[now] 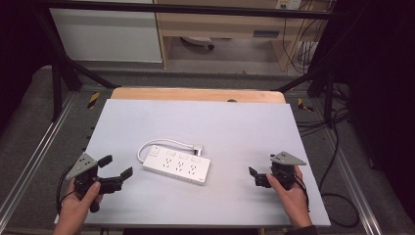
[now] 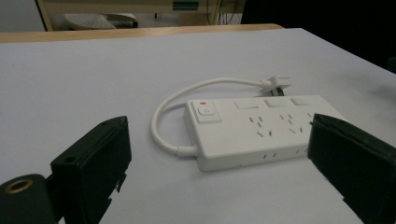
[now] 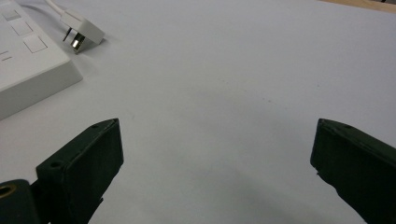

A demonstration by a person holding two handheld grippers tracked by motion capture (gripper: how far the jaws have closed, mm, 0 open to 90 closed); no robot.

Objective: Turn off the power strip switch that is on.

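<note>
Strip [image 1: 177, 166] lying flat mid-desk [image 1: 235, 127], cord [image 1: 161, 144] looping off its switch end, plug [image 1: 197, 147] resting just behind its far edge. Left gripper [image 1: 117, 166] hovering just left of the strip, jaws spread, pinching nothing; right gripper [image 1: 253, 177] waiting well apart to the strip's right, likewise spread and empty. Probably best: closing in on the strip low and level, straddling its short switch end squarely, avoiding the cord, steadying the strip's right end meanwhile.
</note>
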